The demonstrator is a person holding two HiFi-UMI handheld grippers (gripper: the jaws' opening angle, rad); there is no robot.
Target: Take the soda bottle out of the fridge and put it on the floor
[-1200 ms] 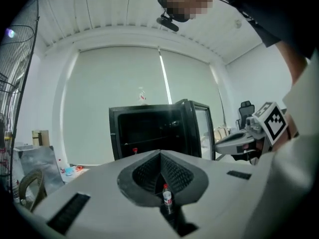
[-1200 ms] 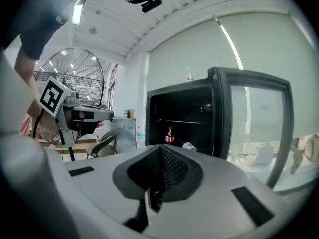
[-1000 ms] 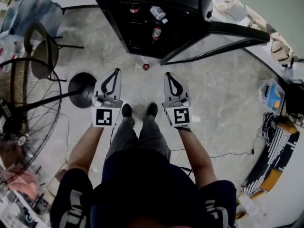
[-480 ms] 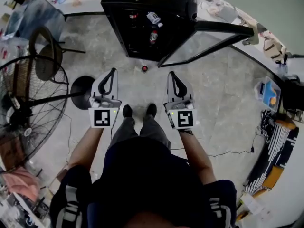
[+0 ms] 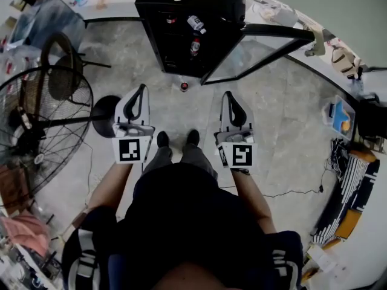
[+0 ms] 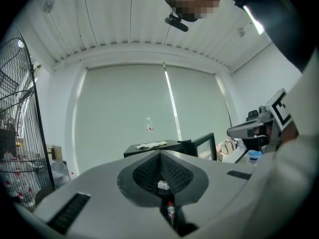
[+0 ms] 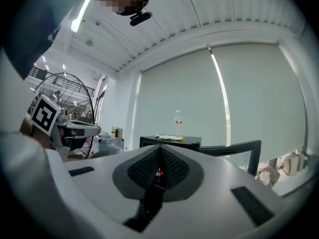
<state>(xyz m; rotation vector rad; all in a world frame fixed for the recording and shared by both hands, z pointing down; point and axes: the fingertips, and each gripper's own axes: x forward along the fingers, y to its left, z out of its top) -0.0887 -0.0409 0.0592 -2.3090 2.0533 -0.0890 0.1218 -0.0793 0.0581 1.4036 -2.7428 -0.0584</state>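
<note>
Currently: both grippers closed and empty, soda bottle standing on the floor.

Left gripper (image 5: 143,88) and right gripper (image 5: 228,94) are held side by side in front of the person, well apart, pointing toward the fridge (image 5: 158,26). Each gripper view shows its jaws meeting at the tips with nothing between them: left gripper (image 6: 160,152), right gripper (image 7: 159,146). The soda bottle (image 5: 184,86), red cap up, stands upright on the floor (image 5: 284,119) just in front of the fridge and ahead of both grippers, touching neither. The fridge door (image 5: 272,41) is swung open to the right. Two other bottles (image 5: 195,23) lie on the fridge shelves. A standing fan (image 5: 42,125) is at the left.
</note>
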